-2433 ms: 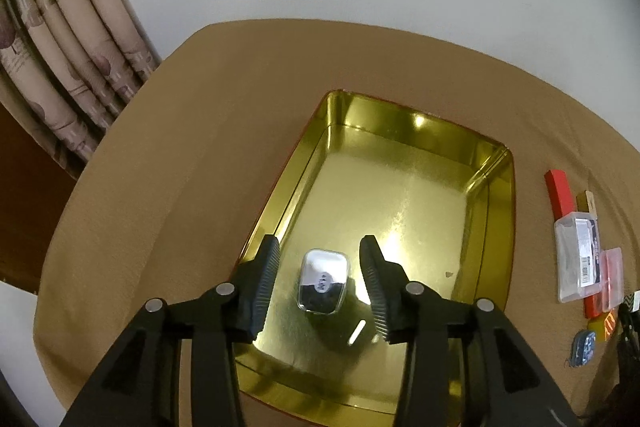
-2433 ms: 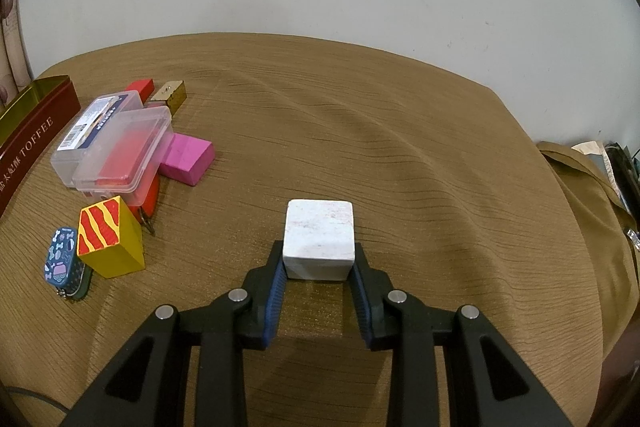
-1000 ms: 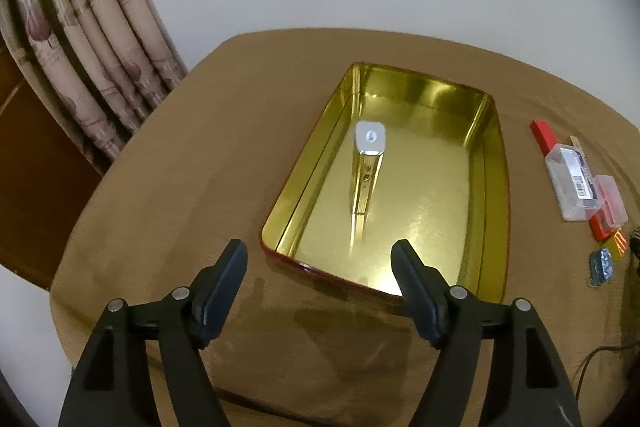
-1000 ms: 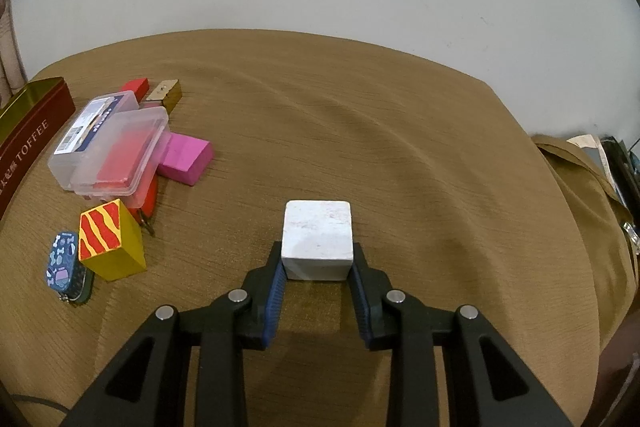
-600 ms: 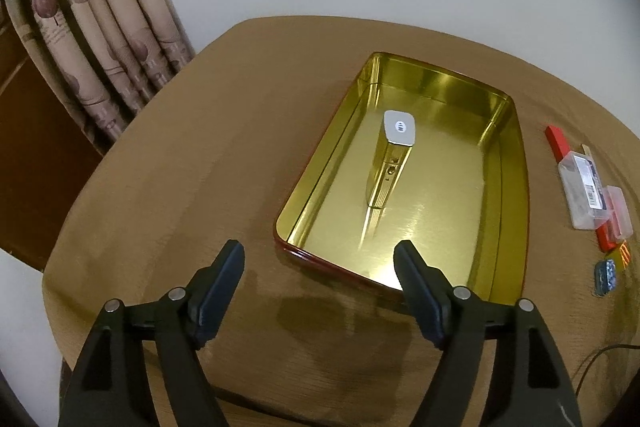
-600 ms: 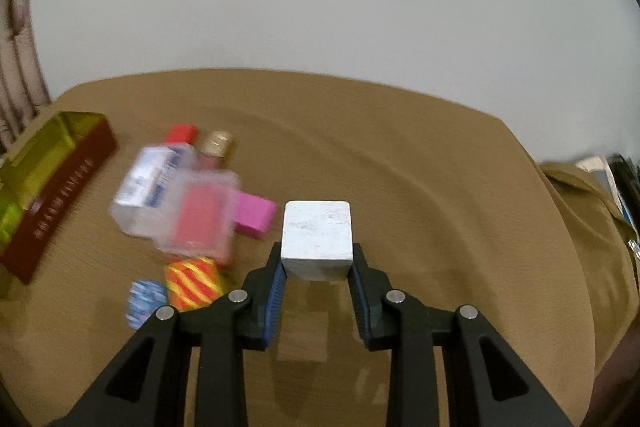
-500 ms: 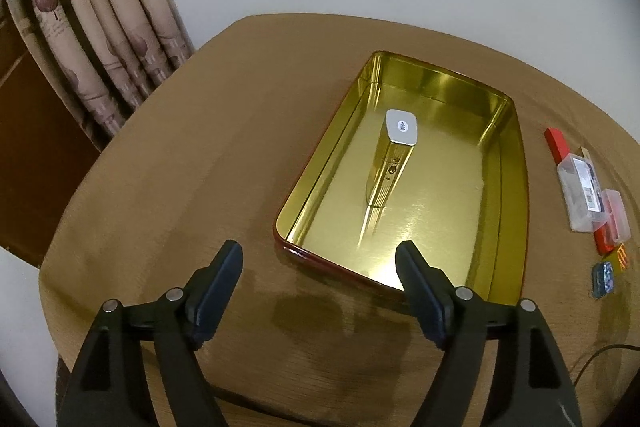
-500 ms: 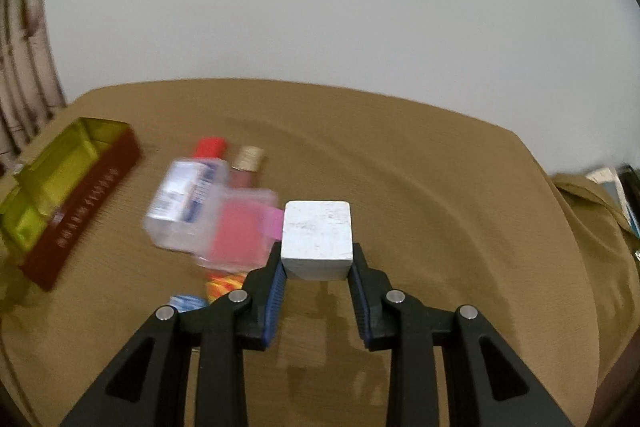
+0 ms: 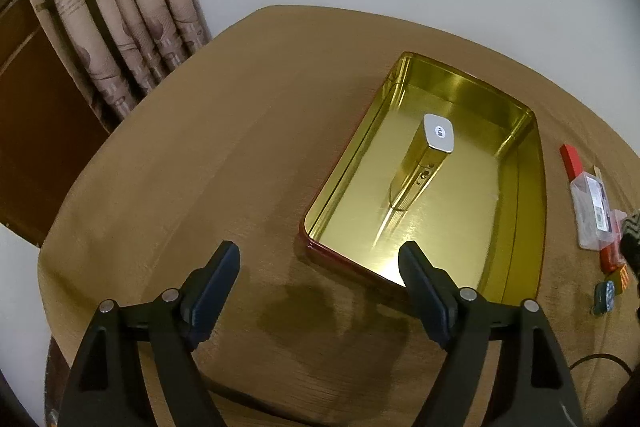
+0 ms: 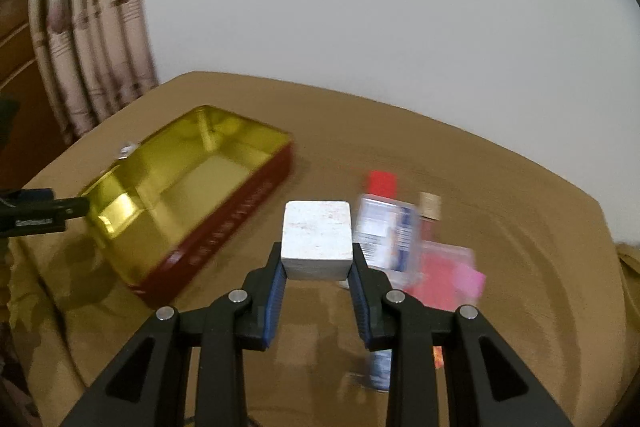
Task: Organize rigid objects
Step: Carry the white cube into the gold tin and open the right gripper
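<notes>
We have swung the right gripper (image 10: 317,269), clamped on the white block (image 10: 317,239), from the clutter toward the gold tin (image 10: 192,183), while the left gripper (image 9: 319,281) hangs empty beside it, jaws opening.

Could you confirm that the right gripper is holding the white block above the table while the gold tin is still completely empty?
Not quite: the gold tin is not empty. The left wrist view shows a small silver-topped metal case standing inside it. The rest holds: the right gripper is shut on the white block, above the table.
</notes>
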The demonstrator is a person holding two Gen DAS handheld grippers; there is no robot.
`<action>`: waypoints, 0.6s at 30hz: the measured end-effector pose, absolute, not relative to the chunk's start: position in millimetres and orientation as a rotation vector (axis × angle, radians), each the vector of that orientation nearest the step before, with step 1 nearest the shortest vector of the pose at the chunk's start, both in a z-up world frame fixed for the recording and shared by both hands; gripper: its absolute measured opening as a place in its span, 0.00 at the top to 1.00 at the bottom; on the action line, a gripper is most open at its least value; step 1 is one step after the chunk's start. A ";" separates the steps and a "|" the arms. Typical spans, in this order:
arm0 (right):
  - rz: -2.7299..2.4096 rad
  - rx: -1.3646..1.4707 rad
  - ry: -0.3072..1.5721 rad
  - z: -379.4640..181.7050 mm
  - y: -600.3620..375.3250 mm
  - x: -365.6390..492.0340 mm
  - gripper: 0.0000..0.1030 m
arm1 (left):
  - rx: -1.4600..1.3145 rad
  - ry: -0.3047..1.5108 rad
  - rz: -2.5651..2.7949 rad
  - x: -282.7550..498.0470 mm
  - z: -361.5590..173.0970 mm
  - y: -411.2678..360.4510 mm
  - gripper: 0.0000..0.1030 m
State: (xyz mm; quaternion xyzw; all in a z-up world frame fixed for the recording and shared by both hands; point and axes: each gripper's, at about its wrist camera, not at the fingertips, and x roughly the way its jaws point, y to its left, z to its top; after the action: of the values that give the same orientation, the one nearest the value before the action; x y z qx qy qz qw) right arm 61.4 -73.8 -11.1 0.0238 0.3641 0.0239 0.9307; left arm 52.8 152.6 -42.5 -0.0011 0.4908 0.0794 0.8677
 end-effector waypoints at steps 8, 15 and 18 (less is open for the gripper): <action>0.145 -0.008 0.734 5.4 -17.2 83.9 0.71 | -0.031 1.033 0.184 54.1 -42.7 159.7 0.23; 0.193 -0.059 0.752 11.3 23.1 112.6 0.71 | -0.080 1.044 0.218 56.8 -44.1 173.6 0.23; 0.206 -0.086 0.769 9.0 38.0 125.4 0.71 | -0.092 1.047 0.224 57.6 -44.7 176.1 0.23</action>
State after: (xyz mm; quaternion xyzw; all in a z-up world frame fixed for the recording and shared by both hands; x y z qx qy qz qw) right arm 125.4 38.0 9.0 -0.0419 0.3745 0.1004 0.9208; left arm 57.6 176.1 -44.7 -0.0437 0.4985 0.1069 0.8592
